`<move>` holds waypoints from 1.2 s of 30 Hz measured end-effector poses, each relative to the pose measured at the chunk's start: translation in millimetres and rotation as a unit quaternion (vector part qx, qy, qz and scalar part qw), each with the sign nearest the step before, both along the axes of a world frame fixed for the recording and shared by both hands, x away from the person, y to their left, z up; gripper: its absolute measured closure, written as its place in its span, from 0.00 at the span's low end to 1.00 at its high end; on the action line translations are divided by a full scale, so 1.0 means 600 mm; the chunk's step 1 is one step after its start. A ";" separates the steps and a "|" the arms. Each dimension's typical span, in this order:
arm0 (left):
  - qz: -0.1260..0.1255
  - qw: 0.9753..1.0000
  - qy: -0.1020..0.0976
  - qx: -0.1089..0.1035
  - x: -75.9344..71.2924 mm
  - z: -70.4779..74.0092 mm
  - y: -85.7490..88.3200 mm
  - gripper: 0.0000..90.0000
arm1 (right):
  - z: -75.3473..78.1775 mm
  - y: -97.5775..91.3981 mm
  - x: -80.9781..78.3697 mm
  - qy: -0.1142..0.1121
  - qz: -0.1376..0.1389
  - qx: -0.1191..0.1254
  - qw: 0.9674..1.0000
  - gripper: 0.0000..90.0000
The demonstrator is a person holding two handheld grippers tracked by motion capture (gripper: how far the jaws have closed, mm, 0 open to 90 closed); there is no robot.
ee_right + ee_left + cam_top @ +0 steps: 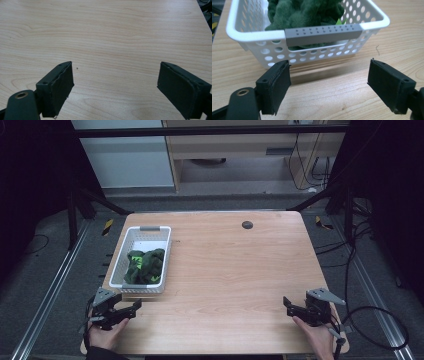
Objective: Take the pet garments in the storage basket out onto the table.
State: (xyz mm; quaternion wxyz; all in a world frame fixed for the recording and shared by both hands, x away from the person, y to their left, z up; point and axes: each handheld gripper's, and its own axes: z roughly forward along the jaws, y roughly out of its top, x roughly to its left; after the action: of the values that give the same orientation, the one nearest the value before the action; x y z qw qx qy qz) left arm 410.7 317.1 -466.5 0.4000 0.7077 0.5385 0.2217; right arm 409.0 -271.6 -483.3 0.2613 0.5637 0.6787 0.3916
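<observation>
While both hands rest at the near edge of the surface [240, 270], the white basket [131, 240] is the landmark to watch: it sits toward the far left of the wood, long side running away from the person, with a dark green plush bundle [145, 266] heaped in its near half. That bundle lies inside the walls, streaks of bright green showing through it.

Left gripper [131, 308] hangs just short of the basket's near end, and its own view looks straight at the grey handle [323, 35] on that end wall. A sensible lineup, by my reading: the handle is the obvious place to take hold, or the plush just behind it. Its jaws stand wide apart, nothing between them but bare wood, touching neither rim nor handle.

Right gripper [288, 306] waits well away from the basket, over toward the opposite near corner, angled in across open wood. Jaws spread wide there too, holding nothing, touching nothing.

Beyond the basket, toward the far edge, a small dark round cap [247, 224] is set in the wood. Looks like a ready stance, with the left hand best placed to act first.
</observation>
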 end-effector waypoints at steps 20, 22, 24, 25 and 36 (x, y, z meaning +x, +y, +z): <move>0.008 1.000 -0.025 -0.016 -0.013 0.028 0.011 0.19 | 0.000 0.003 -0.002 -0.007 0.014 -0.007 1.000 0.15; 0.007 0.999 -0.027 -0.017 -0.015 0.031 0.012 0.19 | 0.001 0.005 -0.003 -0.005 0.014 -0.005 1.000 0.15; 0.004 0.999 -0.030 -0.017 -0.016 0.034 0.012 0.19 | 0.002 0.007 -0.004 -0.006 0.015 -0.007 1.000 0.15; 0.004 0.999 -0.030 -0.017 -0.016 0.034 0.012 0.19 | 0.002 0.007 -0.004 -0.006 0.015 -0.007 1.000 0.15; -0.009 0.999 -0.045 -0.022 -0.015 0.067 0.007 0.17 | 0.000 0.012 -0.007 -0.007 0.022 -0.013 1.000 0.15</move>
State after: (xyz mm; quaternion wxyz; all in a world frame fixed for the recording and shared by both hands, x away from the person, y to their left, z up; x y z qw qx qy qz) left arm 401.5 321.4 -426.6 0.4409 0.6927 0.5188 0.2377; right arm 404.9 -264.7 -483.3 0.2648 0.5424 0.6941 0.3923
